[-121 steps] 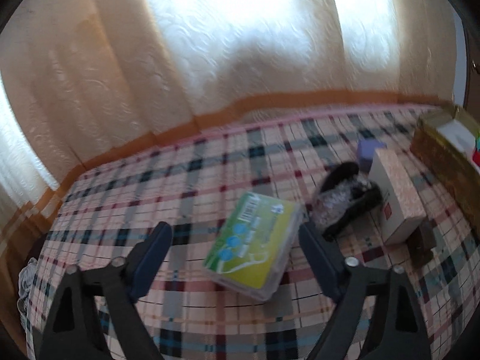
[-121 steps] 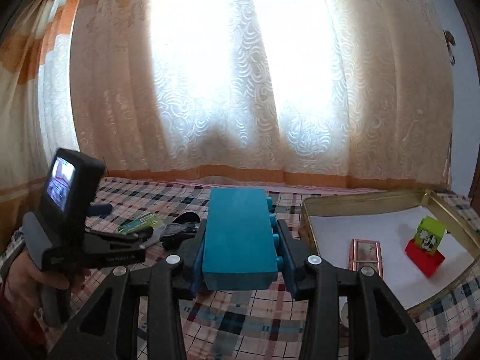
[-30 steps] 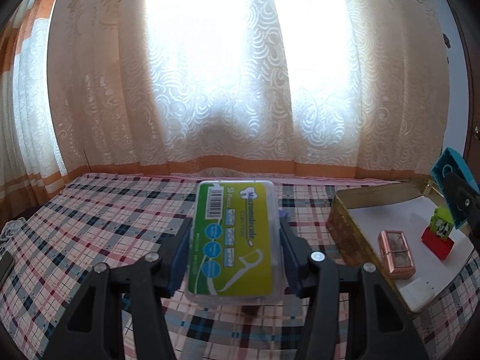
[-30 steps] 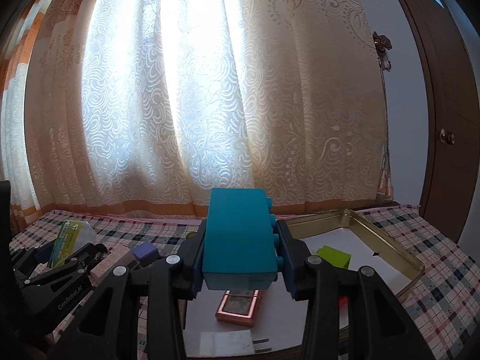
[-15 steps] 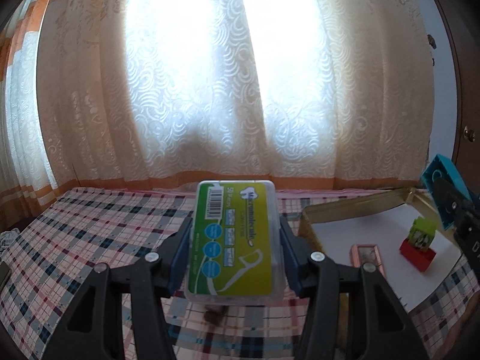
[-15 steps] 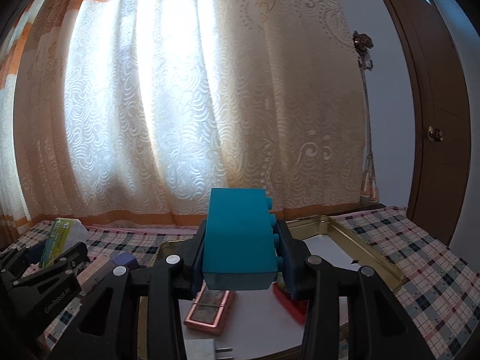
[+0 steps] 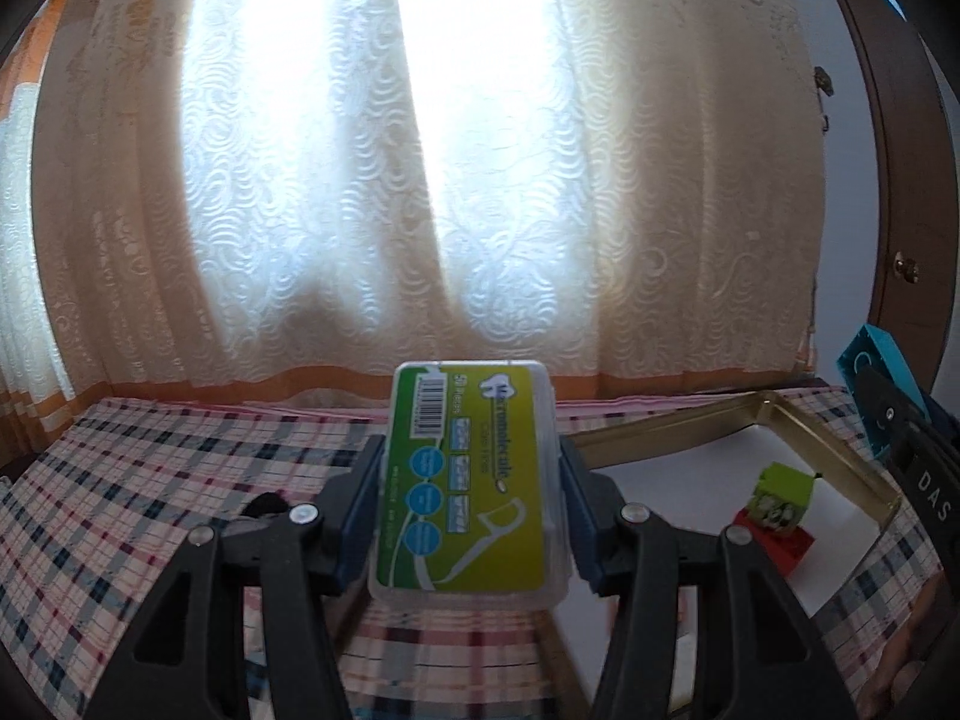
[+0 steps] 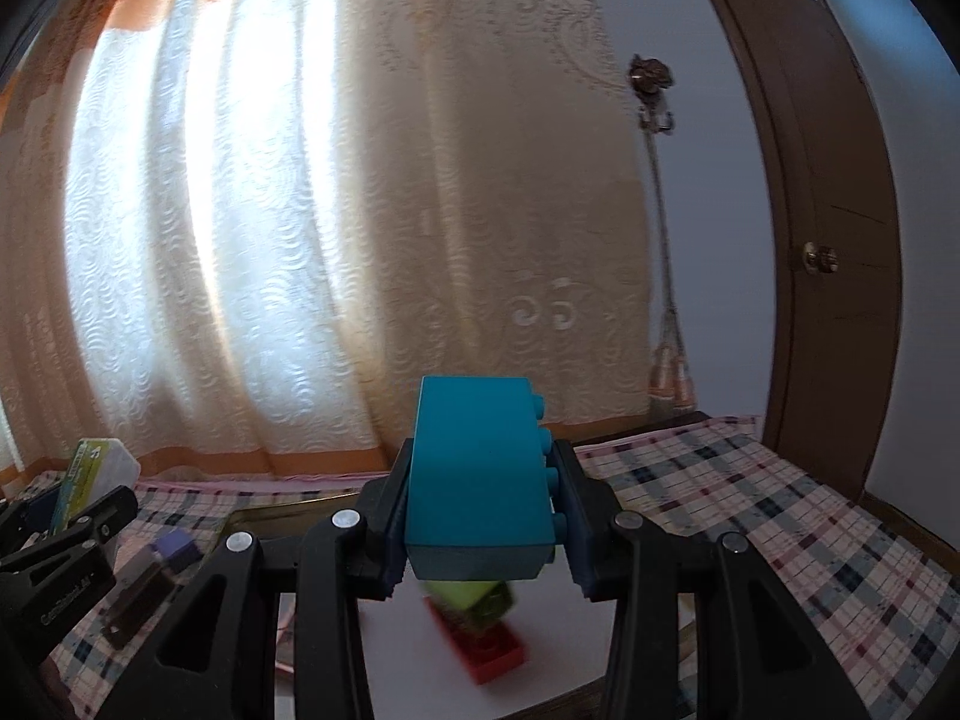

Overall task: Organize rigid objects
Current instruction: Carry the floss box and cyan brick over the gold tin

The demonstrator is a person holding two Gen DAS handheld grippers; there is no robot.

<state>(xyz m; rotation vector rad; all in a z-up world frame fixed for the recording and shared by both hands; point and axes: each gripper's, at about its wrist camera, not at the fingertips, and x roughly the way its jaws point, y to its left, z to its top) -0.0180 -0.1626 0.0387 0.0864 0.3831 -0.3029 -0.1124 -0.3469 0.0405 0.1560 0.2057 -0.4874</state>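
Held in the left gripper [image 7: 471, 516]: a flat clear-plastic floss-pick box [image 7: 467, 474] with a green and yellow label, clamped by its two long side edges, jaws partly closed on it, label face up, far end jutting out beyond the fingertips. Held in the right gripper [image 8: 480, 531]: a teal building brick [image 8: 477, 480], pinched across its width with the studded face against the right-hand pad, jaws likewise partly closed on it. Ahead of and below the right gripper, close under the brick: a gold-rimmed tray [image 7: 798, 414] with a white floor, already holding a lime-green brick [image 8: 474, 600] on a red brick [image 8: 480, 648]; from the left gripper, the same tray ahead and to the right, on the plaid cloth [image 7: 150, 480]. Likely light, both of them. Floss-pick box probably thin-walled, smooth and a little springy, so prone to sliding or bowing under a hard squeeze; best gripped as now, across the narrow width near the middle, not by the lid edge, which could pop open. Brick stiff, hard, unlikely to deform; smooth flat sides a sound purchase, the studded side less even and apt to let it twist. Neither fragile, though a drop onto the metal tray would probably make the box bounce or skid.
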